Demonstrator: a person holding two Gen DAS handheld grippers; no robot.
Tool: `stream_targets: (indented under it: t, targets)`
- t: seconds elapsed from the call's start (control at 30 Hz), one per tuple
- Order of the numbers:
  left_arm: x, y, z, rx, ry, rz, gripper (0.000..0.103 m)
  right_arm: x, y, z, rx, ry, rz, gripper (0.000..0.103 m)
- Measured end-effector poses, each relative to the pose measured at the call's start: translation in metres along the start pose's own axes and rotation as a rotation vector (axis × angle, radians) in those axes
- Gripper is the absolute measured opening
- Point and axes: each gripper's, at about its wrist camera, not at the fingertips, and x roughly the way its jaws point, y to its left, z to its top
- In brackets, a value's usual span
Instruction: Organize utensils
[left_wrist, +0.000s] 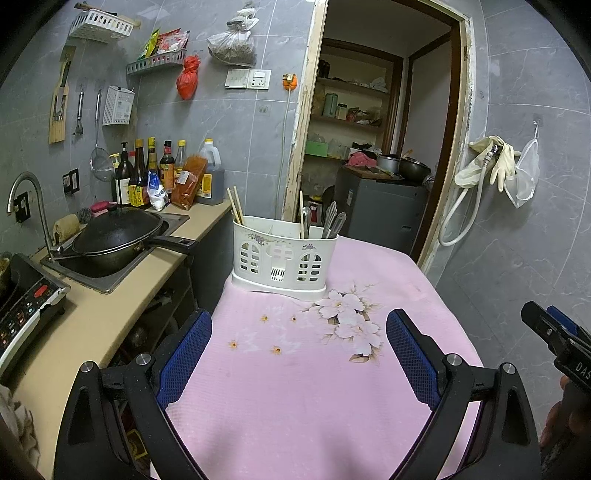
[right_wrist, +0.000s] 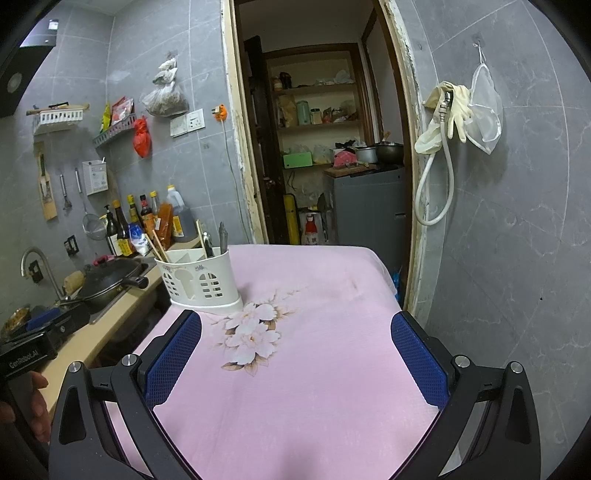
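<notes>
Pink cloth (left_wrist: 295, 387) fills the lower frame; the caddy (left_wrist: 284, 258) stands at its far left edge, chopsticks (left_wrist: 235, 205) and cutlery (left_wrist: 332, 221) inside. Left gripper (left_wrist: 299, 332) and right gripper (right_wrist: 295, 332) hover wide, empty.

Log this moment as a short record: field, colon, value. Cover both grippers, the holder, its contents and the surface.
left gripper: open, empty, above the cloth
right gripper: open, empty, above the cloth
utensil holder: white, upright, at the far left of the cloth
chopsticks: leaning in the holder's left compartment
metal utensils: standing in the right compartment
pink floral cloth: no loose utensils visible on it
wok: in the sink left of the table
</notes>
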Motion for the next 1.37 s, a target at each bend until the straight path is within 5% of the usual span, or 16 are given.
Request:
stream_targets:
  t: [1.37]
  targets:
    - [0.011, 0.004, -0.009, 0.038, 0.027, 0.075, 0.092, 0.006, 0.002, 0.0, -0.001, 0.007, -0.002, 0.103]
